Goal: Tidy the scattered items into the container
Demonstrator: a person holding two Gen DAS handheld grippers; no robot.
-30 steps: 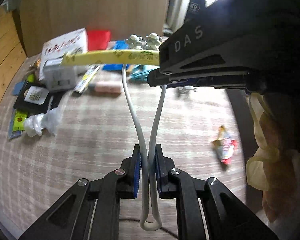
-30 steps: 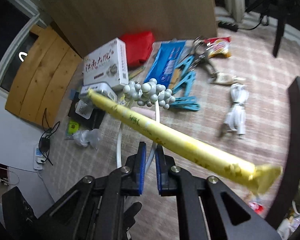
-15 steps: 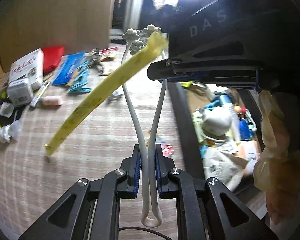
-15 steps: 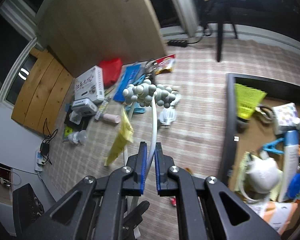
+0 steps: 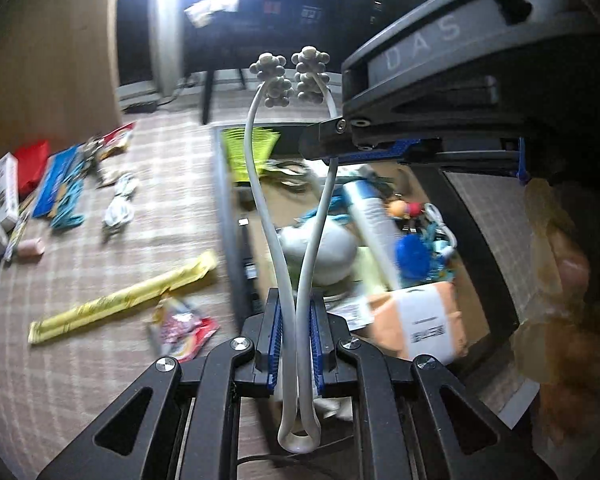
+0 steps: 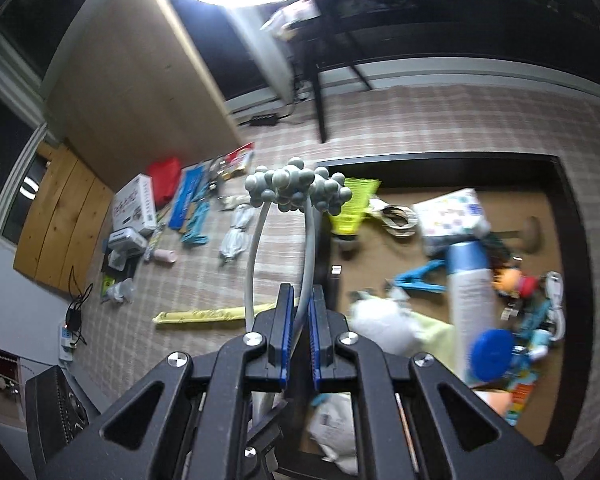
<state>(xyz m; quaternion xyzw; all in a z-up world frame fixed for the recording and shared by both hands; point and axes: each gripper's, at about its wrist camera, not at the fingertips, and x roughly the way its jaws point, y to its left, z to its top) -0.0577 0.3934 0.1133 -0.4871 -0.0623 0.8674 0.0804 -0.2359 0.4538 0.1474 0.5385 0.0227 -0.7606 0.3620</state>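
Both grippers hold one grey two-pronged massager (image 5: 296, 240) with knobby ball heads (image 6: 296, 192). My left gripper (image 5: 296, 340) is shut on its looped lower stems. My right gripper (image 6: 298, 320) is shut on one stem higher up and shows from the side in the left wrist view (image 5: 380, 148). The massager hangs over the left wall of the black container (image 6: 568, 240), which is full of mixed items. A long yellow packet (image 5: 120, 300) lies on the checked floor left of the container.
A red snack wrapper (image 5: 184, 328) lies by the yellow packet. Farther left are a white cable bundle (image 6: 236, 236), blue hangers (image 6: 194, 216), a white box (image 6: 134, 208) and a red pouch (image 6: 164, 172). A wooden board (image 6: 148, 80) stands behind.
The yellow packet has dropped from the massager onto the floor. Both grippers have swung right with the massager, from above the floor to over the container's edge.
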